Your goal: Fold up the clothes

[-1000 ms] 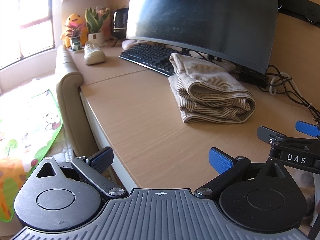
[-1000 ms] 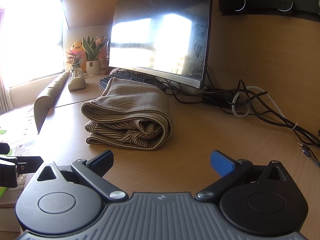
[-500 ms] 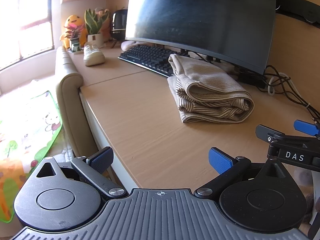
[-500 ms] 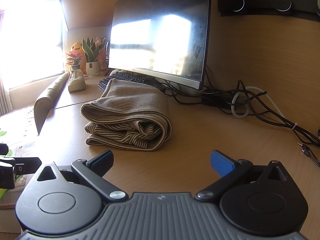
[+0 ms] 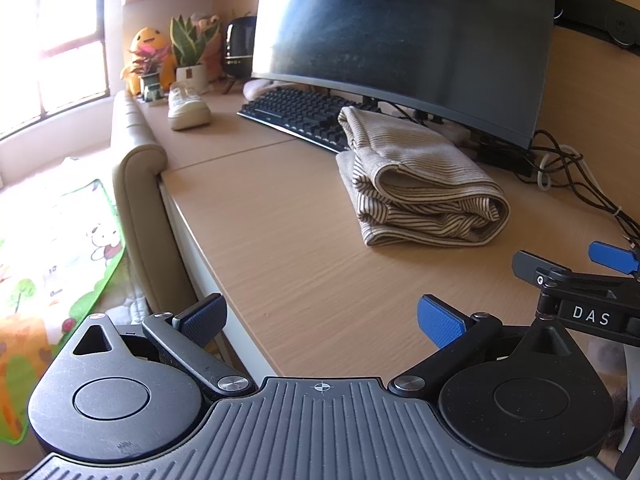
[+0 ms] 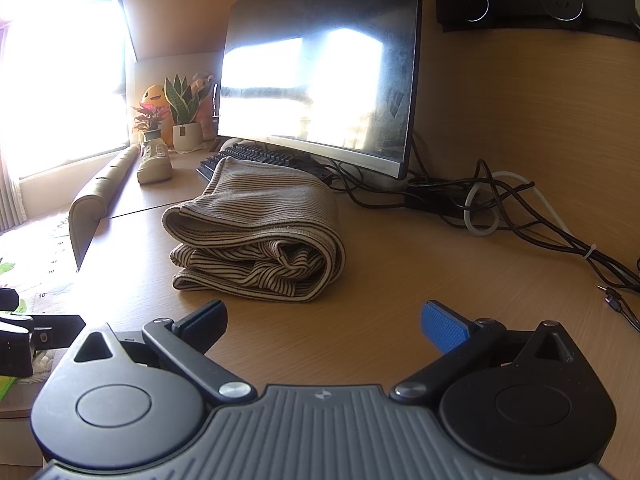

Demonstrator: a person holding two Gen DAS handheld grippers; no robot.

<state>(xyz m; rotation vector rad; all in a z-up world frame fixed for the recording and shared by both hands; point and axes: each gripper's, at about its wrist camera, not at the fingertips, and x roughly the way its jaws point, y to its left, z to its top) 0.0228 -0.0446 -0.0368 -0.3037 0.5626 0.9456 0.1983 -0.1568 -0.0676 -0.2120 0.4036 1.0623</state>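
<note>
while folded, garment beyond fingers

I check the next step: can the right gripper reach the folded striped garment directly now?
Probably yes. The right gripper is open and empty, and only bare desk lies between it and the folded striped garment.

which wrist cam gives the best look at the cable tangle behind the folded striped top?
Right wrist. The cable tangle shows almost whole there, white loop included, right of the folded striped top. In the left wrist view the tangle sits squeezed at the right edge, partly behind the monitor.
</note>
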